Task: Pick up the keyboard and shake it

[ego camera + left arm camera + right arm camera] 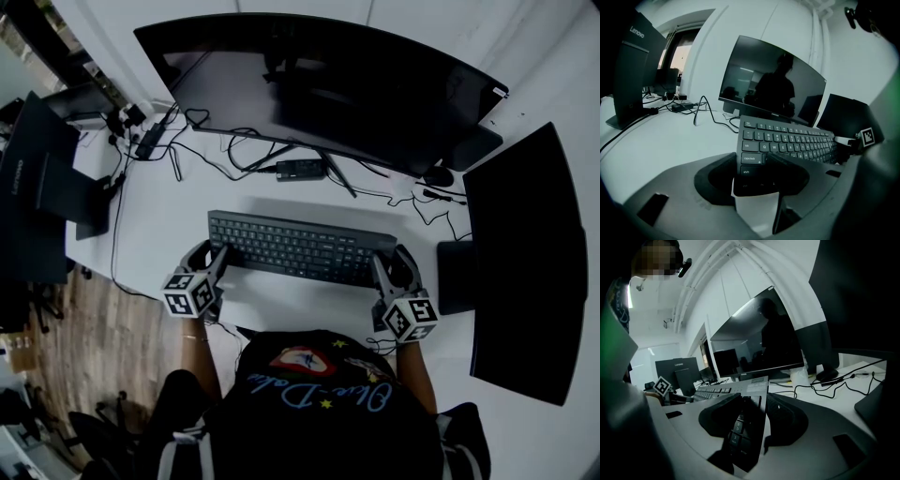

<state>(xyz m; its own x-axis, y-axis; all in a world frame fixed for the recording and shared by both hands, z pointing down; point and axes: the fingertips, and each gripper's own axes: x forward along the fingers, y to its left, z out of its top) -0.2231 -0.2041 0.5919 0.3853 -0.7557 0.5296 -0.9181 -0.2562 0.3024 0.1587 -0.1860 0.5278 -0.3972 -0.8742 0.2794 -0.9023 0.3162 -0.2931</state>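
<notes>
A dark flat keyboard [300, 248] lies crosswise over the white desk [159, 225], in front of the person. My left gripper [217, 258] is shut on its near left corner, and my right gripper [384, 267] is shut on its near right corner. In the left gripper view the keyboard [787, 138] tilts up and away from the left gripper [754, 176], with the shift and ctrl keys between the pads. The right gripper view shows the right gripper [754, 420] clamping the keyboard [752, 387] at its end, seen nearly edge-on.
A wide curved monitor [319, 84] stands just behind the keyboard. A second dark screen [525, 262] is at the right and a Lenovo monitor [37, 187] at the left. Cables [216, 150] and a power brick [300, 170] lie at the back. The desk ends at the left above wooden floor [103, 337].
</notes>
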